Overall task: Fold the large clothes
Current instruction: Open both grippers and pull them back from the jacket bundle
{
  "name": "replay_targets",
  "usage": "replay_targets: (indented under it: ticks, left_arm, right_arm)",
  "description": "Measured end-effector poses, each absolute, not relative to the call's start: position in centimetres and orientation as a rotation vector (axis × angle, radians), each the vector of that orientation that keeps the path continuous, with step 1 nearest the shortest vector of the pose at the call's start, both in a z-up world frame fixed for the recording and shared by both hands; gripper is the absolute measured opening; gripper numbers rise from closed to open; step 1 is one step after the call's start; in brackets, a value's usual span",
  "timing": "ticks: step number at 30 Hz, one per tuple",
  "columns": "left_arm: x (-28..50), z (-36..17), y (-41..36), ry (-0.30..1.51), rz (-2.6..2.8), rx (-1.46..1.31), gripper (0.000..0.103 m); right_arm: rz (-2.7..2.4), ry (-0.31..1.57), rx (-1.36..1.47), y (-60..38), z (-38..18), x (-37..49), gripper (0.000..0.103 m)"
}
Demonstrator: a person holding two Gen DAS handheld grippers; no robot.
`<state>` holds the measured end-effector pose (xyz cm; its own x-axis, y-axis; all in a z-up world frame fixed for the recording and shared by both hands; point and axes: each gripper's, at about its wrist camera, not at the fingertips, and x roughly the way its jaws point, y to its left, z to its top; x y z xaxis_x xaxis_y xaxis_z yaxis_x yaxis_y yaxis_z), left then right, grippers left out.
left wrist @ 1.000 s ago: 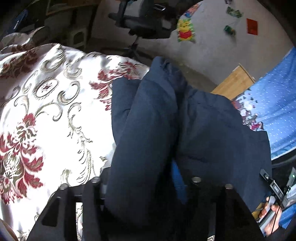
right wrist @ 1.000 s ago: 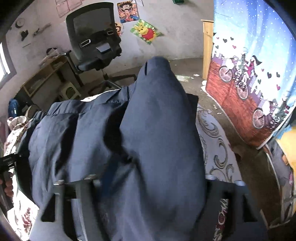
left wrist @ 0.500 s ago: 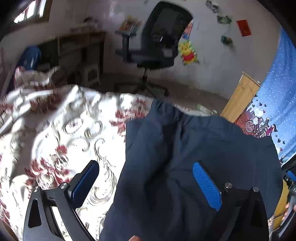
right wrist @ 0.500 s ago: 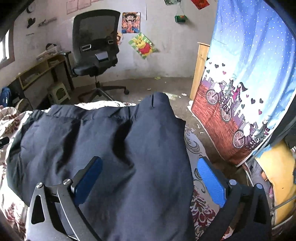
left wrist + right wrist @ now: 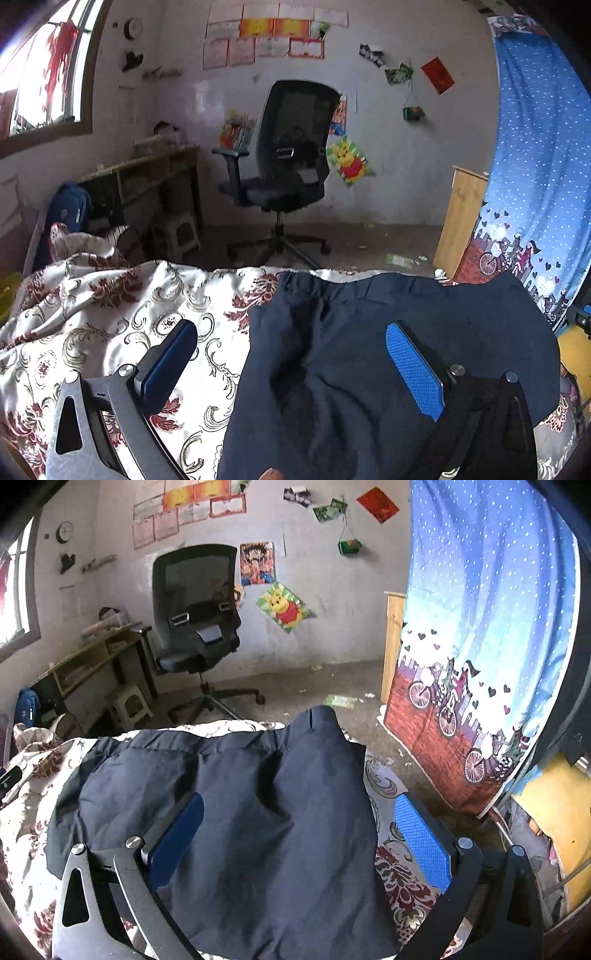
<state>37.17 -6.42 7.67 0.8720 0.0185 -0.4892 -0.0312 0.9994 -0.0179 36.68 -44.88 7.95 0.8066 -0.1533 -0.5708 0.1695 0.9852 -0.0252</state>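
The dark navy garment [image 5: 369, 369] is laid on the bed [image 5: 110, 325], over its floral satin cover, at the far edge that faces the office chair [image 5: 288, 166]. A second ago a bunched fold of the cloth was pinched in each tool; since then the jaws of both have just been opening and the cloth has been let fall flat. The left tool [image 5: 291, 354] is now spread wide and released, with nothing pressed by its blue pads [image 5: 413, 373]; the garment's left border is seen between its fingers, lying below them. The right tool [image 5: 299, 830] is likewise wide and released, with the garment's right part below its gap and no pad on the cloth. A fold is judged to have been set down just now, and the piece looks doubled and fairly tidy, though a raised hump [image 5: 321, 720] is left at the far edge. Smoothing or a further fold is probably called for.

In the left wrist view, the wide bare stretch of bed cover to the garment's left is shown, and a fingertip at the bottom edge. In the right wrist view, the garment's right border, the hump, the bed's right edge and the blue bicycle-print curtain [image 5: 480, 664] close beside it are shown.
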Motion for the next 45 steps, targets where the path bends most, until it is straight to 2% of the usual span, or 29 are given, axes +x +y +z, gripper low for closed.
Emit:
replay_targets:
  ticks: [20,37,45]
  left_arm:
    - [28.0,8.4,-8.0,0.378,-0.031,-0.008,0.103]
    - [22.5,6.7,-9.2,0.401,-0.074,0.024,0.103]
    - [20.7,5.2,-8.8,0.433,-0.094,0.013,0.103]
  right_arm:
    - [-0.053,0.49,0.039,-40.1,8.5,28.8,0.102]
    - [0.001,0.382,-0.048,-35.3,7.6,21.1,0.101]
    - [0.033,0.413,-0.042,-33.9,5.9,18.8,0.102]
